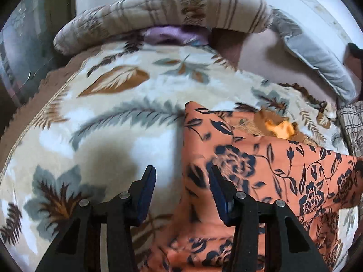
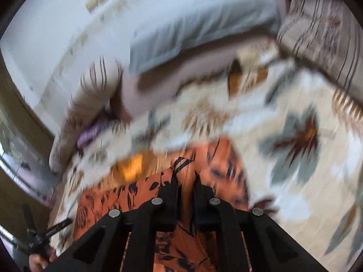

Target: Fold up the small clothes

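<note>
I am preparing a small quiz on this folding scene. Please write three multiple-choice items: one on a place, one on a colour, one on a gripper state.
1. Where does the orange cloth with dark blue flowers lie?
A. on the leaf-patterned cream blanket
B. on a wooden floor
C. inside a plastic basket

2. What colour is the fabric peeking out under the striped beige quilt roll?
A. green
B. purple
C. red

3. How do the two grippers stand?
A. both open
B. left gripper shut, right gripper open
C. left open, right shut on the cloth

Answers: 1 A, the blanket shows around the cloth's edges. 2 B, a purple fabric shows beneath the roll. 3 C, the left fingers stand apart and hold nothing, while the right ones pinch a raised fold.
</note>
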